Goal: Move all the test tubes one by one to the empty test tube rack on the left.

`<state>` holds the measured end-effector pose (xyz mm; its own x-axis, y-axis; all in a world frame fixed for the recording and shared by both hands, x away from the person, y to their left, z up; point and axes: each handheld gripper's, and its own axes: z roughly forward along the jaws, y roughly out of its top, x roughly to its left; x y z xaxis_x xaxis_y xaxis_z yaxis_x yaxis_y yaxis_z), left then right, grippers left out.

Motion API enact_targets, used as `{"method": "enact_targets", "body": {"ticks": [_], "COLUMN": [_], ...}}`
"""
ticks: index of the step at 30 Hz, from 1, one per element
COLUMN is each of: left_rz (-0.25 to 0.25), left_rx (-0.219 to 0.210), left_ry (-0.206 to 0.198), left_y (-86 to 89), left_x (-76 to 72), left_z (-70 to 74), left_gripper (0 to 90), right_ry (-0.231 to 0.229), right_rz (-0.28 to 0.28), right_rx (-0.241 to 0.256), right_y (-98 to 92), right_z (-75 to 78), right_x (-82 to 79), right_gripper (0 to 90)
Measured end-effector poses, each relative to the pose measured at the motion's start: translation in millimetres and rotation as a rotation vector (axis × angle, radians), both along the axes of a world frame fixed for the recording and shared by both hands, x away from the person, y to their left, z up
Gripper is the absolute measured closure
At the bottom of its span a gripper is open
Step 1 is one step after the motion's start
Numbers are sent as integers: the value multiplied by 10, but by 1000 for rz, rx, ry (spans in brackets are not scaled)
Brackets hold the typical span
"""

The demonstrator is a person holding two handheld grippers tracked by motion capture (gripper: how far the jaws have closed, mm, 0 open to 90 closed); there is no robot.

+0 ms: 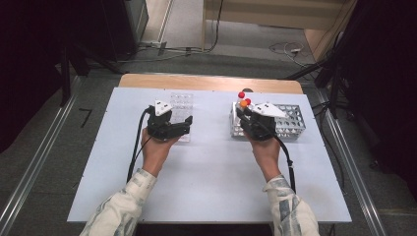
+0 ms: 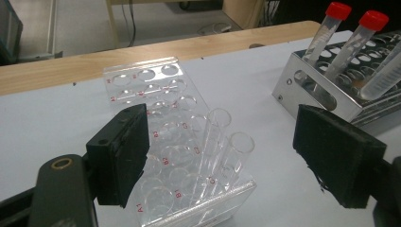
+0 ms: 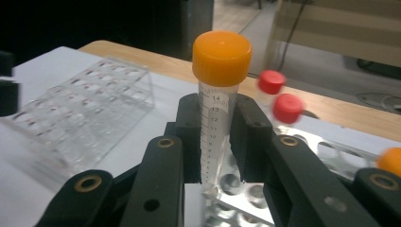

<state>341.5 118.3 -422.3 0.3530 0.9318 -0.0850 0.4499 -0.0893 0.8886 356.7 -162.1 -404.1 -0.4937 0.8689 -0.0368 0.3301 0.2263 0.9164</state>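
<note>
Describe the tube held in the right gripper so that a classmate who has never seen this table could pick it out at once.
Start at the perforated metal rack on the right of the white table. At its near-left end the right gripper is shut on a clear graduated plastic tube with an orange screw cap. The two capped tubes just behind it have red caps, not orange.

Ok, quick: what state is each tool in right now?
Left tool: open, jaws wide apart at the clear rack, holding nothing.
Right tool: shut on the orange-capped tube, above the metal rack.
</note>
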Motion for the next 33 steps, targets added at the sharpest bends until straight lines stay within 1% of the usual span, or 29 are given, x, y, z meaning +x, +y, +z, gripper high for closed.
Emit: {"method": "enact_targets", "body": {"ticks": [3, 6, 9, 11, 16, 18, 21, 24, 26, 29, 30, 33], "left_rz": [-1, -14, -32, -37, -69, -80, -110, -140, -166, -204, -213, -229], "left_rx": [-7, -12, -7, -10, -15, -27, -42, -41, -49, -43, -46, -31], "left_ry": [-1, -14, -24, -27, -23, -26, -20, -23, -22, -21, -18, -10], "left_y": [0, -16, -45, -70, -114, -124, -149, -197, -231, -285, -306, -360], "left_x": [-12, -31, -45, -50, -59, -63, -65, -69, -70, -66, -63, -50], "left_z": [19, 55, 91, 104, 117, 124, 141, 162, 172, 176, 172, 157], "left_gripper": [163, 153, 142, 124, 122, 125, 165, 235, 278, 348, 372, 427], "right_ry": [4, 9, 28, 42, 73, 80, 84, 89, 89, 90, 90, 86], "right_rz": [32, 65, 89, 103, 123, 132, 143, 153, 162, 168, 169, 175], "right_rx": [0, 0, 2, 0, -16, -15, -22, -26, -27, -31, -31, -34], "right_y": [128, 251, 363, 435, 577, 611, 660, 706, 731, 763, 771, 786], "right_z": [-26, -59, -118, -172, -296, -327, -358, -386, -403, -418, -418, -416], "right_x": [-41, -64, -71, -69, -63, -59, -70, -82, -83, -94, -98, -107], "right_gripper": [720, 720, 720, 720, 720, 720, 720, 720, 720, 720, 720, 720]}}
